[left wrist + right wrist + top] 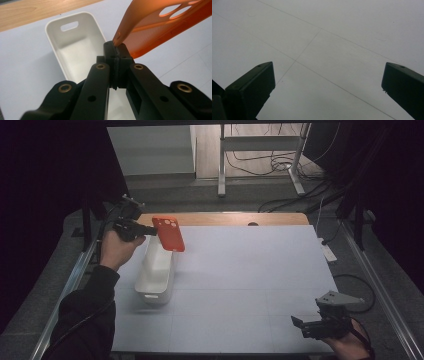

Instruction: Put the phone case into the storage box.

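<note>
- Left gripper (150, 230) is at the far left of the table (250, 285), held up off the surface in the person's left hand (116, 249).
- Its jaws are pressed together on the edge of an orange case (169, 233); the left gripper view shows the same pinch (117, 47), with the thin rim of the case (160, 27) caught between the pads.
- The case is a soft, see-through orange phone shell with oval camera cut-outs at its far end. It hangs in the air, tilted, its free end pointing right and near.
- In the high view the case sits over the far end of a white bin (157, 272), clear of it rather than touching.
- The bin is a long, narrow white tub with a slot handle in its end wall, seen in the left gripper view as well (75, 42). It rests on the table at left, long side running near to far. Its inside looks bare.
- Right gripper (299, 324) is at the near right corner of the table, held low in the right hand (350, 345), well apart from the case and bin.
- Its jaws stand wide apart in the right gripper view (328, 82), nothing between them, with pale table surface (324, 37) and its thin seam lines beyond.
- A strip of bare wood (225, 218) runs along the table's far edge.
</note>
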